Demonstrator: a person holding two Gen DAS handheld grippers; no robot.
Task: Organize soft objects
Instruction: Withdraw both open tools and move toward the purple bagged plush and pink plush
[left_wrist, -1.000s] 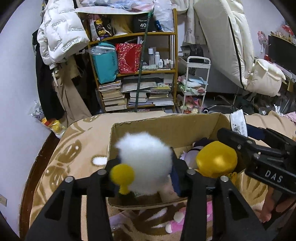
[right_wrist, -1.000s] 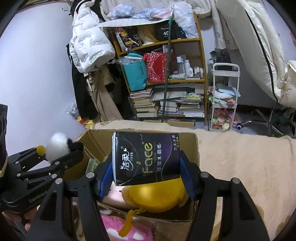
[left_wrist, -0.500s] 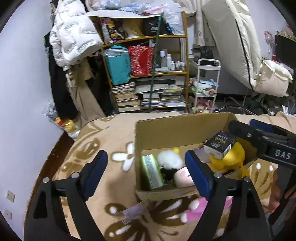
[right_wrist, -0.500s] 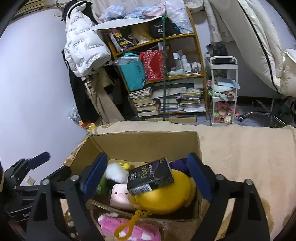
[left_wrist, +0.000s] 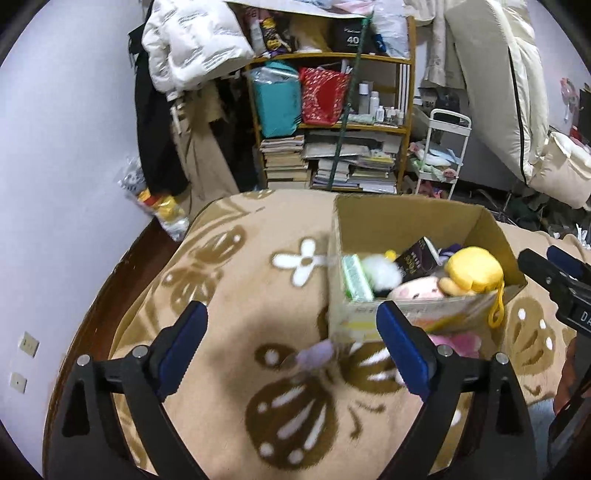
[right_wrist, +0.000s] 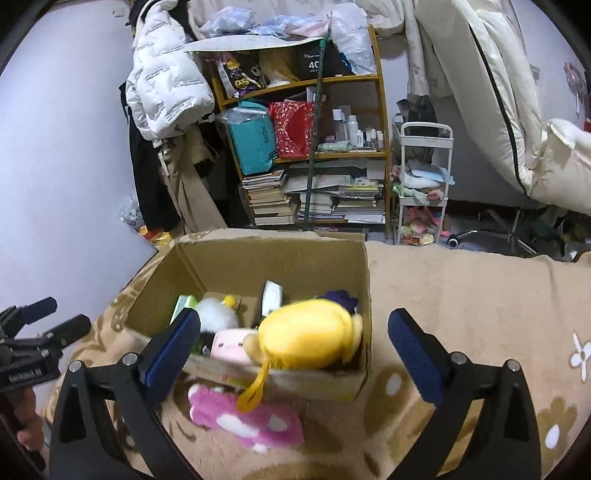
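An open cardboard box stands on a beige butterfly blanket. Inside lie a white fluffy toy, a black tissue pack, a yellow plush, a pink square plush and a green pack. A pink plush lies on the blanket before the box. My left gripper hovers left of the box, jaws opening, nothing between them. My right gripper hangs before the box, jaws opening, gripping nothing.
A small purple item lies on the blanket near the box's front corner. Behind stand a cluttered bookshelf, a white cart and hanging jackets. A dark wooden edge bounds the blanket at left.
Both grippers opened wide: the left let go of the white fluffy toy, the right of the black tissue pack, and both now lie in the box. Both grippers drew back, the left also leftward.
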